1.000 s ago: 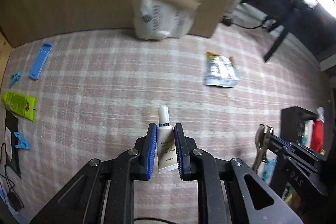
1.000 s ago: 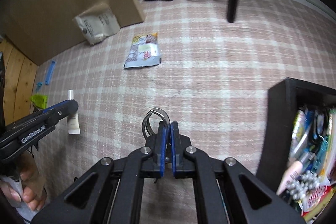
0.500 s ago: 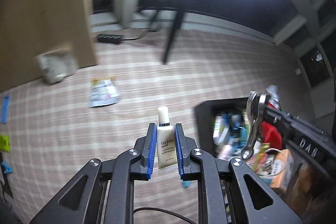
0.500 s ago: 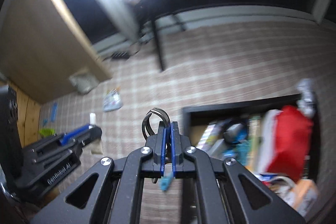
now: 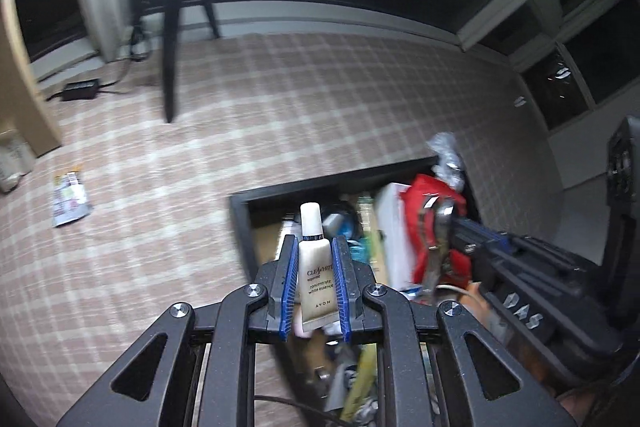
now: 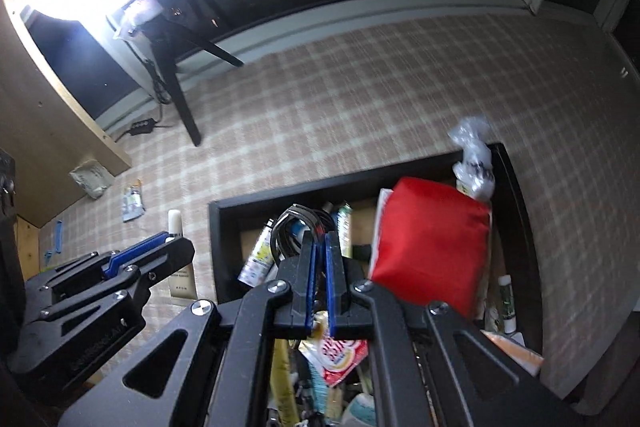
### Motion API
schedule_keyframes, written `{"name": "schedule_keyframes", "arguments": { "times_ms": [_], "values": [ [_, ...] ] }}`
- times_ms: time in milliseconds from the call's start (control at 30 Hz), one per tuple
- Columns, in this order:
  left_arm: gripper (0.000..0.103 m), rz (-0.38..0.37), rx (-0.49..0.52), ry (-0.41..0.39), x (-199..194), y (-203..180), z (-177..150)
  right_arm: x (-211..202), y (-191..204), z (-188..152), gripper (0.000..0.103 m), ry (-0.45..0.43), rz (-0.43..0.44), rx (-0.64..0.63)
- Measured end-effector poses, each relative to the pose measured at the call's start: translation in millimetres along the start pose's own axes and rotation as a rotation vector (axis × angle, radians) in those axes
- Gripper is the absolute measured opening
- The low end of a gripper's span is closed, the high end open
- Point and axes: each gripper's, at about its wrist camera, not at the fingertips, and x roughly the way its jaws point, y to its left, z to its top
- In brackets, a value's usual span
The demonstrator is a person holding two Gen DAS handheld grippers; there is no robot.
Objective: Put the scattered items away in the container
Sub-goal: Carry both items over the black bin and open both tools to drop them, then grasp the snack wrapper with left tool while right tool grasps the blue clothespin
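My left gripper (image 5: 315, 247) is shut on a cream Avon tube (image 5: 316, 269), cap forward, held above the near left part of the black container (image 5: 320, 185). My right gripper (image 6: 318, 241) is shut on a metal tool with ringed handles (image 6: 296, 223), over the container (image 6: 280, 195), which is full of packets, tubes and a red pouch (image 6: 430, 247). The left gripper (image 6: 136, 259) shows in the right wrist view, left of the container's left wall. The right gripper with the tool (image 5: 438, 247) shows in the left wrist view.
A snack packet (image 5: 68, 201) and a white bag (image 6: 90, 177) lie on the checked carpet at the left, near a wooden panel (image 6: 48, 119). A blue strip (image 6: 58, 231) lies further left. A black tripod leg (image 5: 172, 59) and power strip (image 5: 80, 89) stand at the back.
Both grippers have moved right and forward with their items, from above the carpet to above the container, which now fills the lower part of both views.
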Motion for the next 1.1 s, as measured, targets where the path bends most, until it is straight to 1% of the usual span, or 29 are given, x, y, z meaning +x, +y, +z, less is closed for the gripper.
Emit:
{"name": "schedule_keyframes", "arguments": {
  "times_ms": [33, 67, 100, 133, 167, 267, 433, 633, 700, 800, 933, 1100],
  "values": [
    [0.028, -0.002, 0.017, 0.021, 6, -4, 0, 1, -1, -1, 0.006, 0.0, -0.005, -0.007],
    [0.046, 0.004, 0.037, 0.037, 11, -7, 0, 1, -3, -1, 0.012, 0.001, -0.016, -0.011],
    [0.045, 0.022, 0.061, 0.028, 11, -11, -1, 0, -5, -1, 0.016, 0.002, -0.038, -0.01],
    [0.045, 0.049, 0.081, 0.007, 8, -14, -4, -2, -6, -1, 0.023, -0.005, -0.051, -0.009],
    [0.045, 0.069, 0.095, -0.006, 5, -15, -5, -5, -7, -1, 0.024, -0.021, -0.056, -0.009],
    [0.045, 0.072, 0.096, 0.002, 0, -12, -7, -14, -5, -1, 0.024, -0.041, -0.032, -0.014],
    [0.045, 0.114, 0.089, -0.026, -16, 7, -8, -21, 10, -1, 0.024, -0.059, 0.011, -0.036],
    [0.045, 0.158, 0.033, -0.042, -35, 54, -6, -15, 43, -13, 0.024, -0.04, 0.072, -0.088],
    [0.045, 0.19, 0.004, -0.053, -43, 76, -6, -10, 55, -18, 0.024, -0.028, 0.089, -0.105],
    [0.045, 0.213, -0.037, -0.056, -50, 105, -9, -1, 76, -26, 0.024, -0.005, 0.123, -0.136],
    [0.045, 0.253, -0.083, -0.06, -56, 140, -13, 13, 101, -42, 0.024, 0.042, 0.156, -0.169],
    [0.045, 0.265, -0.148, -0.045, -55, 176, -14, 39, 124, -69, 0.024, 0.113, 0.172, -0.19]
  ]
}}
